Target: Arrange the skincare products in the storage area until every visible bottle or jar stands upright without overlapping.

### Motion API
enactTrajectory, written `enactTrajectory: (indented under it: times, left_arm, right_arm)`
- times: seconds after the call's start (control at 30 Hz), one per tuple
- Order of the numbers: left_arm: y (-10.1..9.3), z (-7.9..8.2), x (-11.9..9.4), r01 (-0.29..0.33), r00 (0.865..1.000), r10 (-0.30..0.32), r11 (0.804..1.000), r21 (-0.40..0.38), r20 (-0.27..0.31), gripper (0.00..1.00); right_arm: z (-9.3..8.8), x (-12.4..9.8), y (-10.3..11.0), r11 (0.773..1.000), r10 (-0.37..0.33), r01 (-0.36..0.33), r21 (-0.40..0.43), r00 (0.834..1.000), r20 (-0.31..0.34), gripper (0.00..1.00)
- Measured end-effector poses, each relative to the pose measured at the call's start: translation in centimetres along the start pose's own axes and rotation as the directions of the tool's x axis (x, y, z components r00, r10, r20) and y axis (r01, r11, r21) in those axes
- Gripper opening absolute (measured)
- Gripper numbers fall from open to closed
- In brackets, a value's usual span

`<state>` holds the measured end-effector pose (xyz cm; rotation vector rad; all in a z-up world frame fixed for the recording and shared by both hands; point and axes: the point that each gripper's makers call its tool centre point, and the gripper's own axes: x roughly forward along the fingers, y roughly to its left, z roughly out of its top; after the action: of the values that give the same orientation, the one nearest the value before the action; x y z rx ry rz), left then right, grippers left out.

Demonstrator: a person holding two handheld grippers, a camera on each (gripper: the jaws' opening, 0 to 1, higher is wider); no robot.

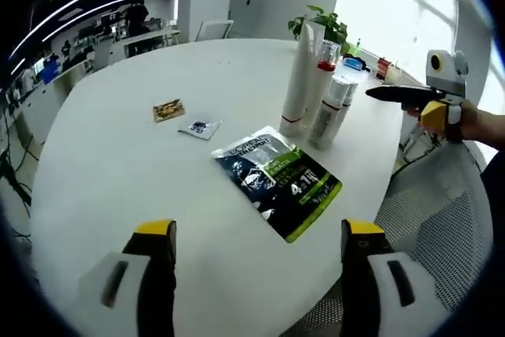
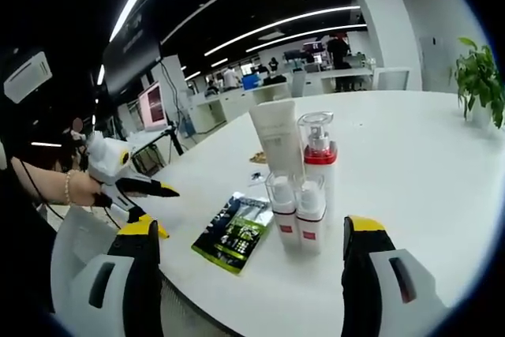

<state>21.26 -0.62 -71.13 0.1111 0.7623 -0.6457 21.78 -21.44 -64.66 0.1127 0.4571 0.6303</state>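
Looks basically done: tall tube point(image 2: 278, 138), pump bottle point(image 2: 318, 155) and two small bottles point(image 2: 298, 212) all stand upright, both tongs wide open, holding nothing.

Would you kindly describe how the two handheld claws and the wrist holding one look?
The left claw and right claw share a build: grey-white bodies with dark slots, black jaws capped yellow. Seen from the side, the left claw has a white housing, a yellow patch and a pointed black tip; a beaded bracelet circles the wrist.
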Motion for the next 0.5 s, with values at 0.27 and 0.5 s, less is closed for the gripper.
enactTrajectory:
  times: [0.27,0.5]
  left_arm:
    - [0.9,0.3,-2.0,-0.029,0.998,0.031,0.999,-0.043,0.049,0.89]
    - [1.0,1.0,-3.9,-0.047,0.994,0.055,0.995,-0.085,0.089,0.94]
  right_arm:
    - [0.0,-0.2,-0.1,1.000,0.000,0.000,-0.003,1.000,-0.005,0.97]
    - [0.1,-0.8,-0.4,1.000,-0.008,0.008,-0.004,1.000,-0.005,0.97]
